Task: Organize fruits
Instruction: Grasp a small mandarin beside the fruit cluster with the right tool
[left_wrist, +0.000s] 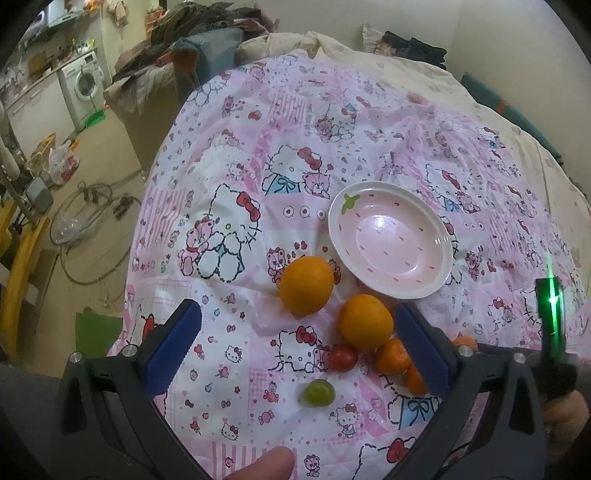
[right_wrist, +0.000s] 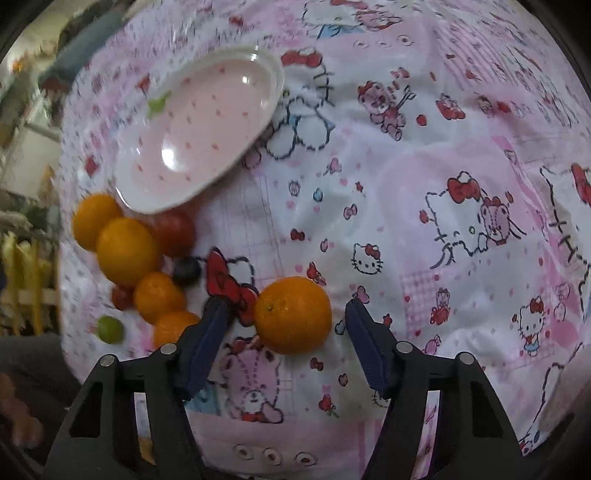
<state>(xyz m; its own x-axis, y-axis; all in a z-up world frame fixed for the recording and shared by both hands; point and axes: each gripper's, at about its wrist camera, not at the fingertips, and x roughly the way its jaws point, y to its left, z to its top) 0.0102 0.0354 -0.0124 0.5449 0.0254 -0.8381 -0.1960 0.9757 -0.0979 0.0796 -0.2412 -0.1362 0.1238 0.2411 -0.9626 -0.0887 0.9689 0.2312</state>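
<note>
A pink strawberry-pattern plate lies empty on the Hello Kitty cloth. In the left wrist view two large oranges lie just in front of it, with a red tomato, small mandarins and a green fruit nearer. My left gripper is open above them, holding nothing. My right gripper is open, its jaws on either side of one orange without touching. The other fruits, a dark berry among them, lie to the left.
The cloth covers a bed. Its left edge drops to a floor with cables. A washing machine and piled clothes stand beyond. A green-lit device shows at the right.
</note>
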